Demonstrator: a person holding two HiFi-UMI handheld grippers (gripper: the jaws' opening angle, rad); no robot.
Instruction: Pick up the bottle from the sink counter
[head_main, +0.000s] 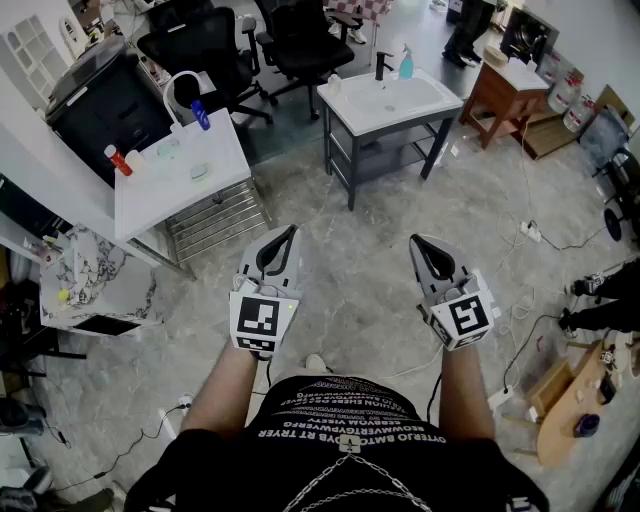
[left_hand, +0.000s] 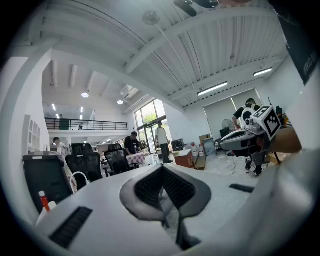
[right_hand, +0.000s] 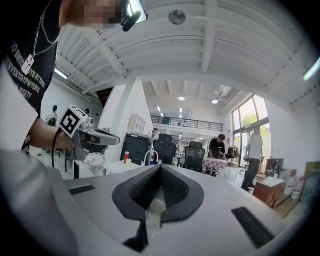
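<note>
A light-blue bottle (head_main: 406, 63) stands upright at the back of the white sink counter (head_main: 430, 103), next to a black tap (head_main: 381, 66), far ahead of me in the head view. Both grippers hang over the tiled floor, well short of the counter. My left gripper (head_main: 290, 232) is shut with nothing between its jaws, and so is my right gripper (head_main: 413, 240). In the left gripper view the jaws (left_hand: 162, 167) meet at the tip. The right gripper view shows the same shut tip (right_hand: 160, 166). I cannot make out the bottle in either gripper view.
A white table (head_main: 225, 160) at the left carries a red bottle (head_main: 118, 160) and a blue-capped bottle (head_main: 201, 115). Black office chairs (head_main: 300, 40) stand behind it, and a brown wooden table (head_main: 505, 95) beside the sink. Cables (head_main: 540, 240) trail over the floor at the right.
</note>
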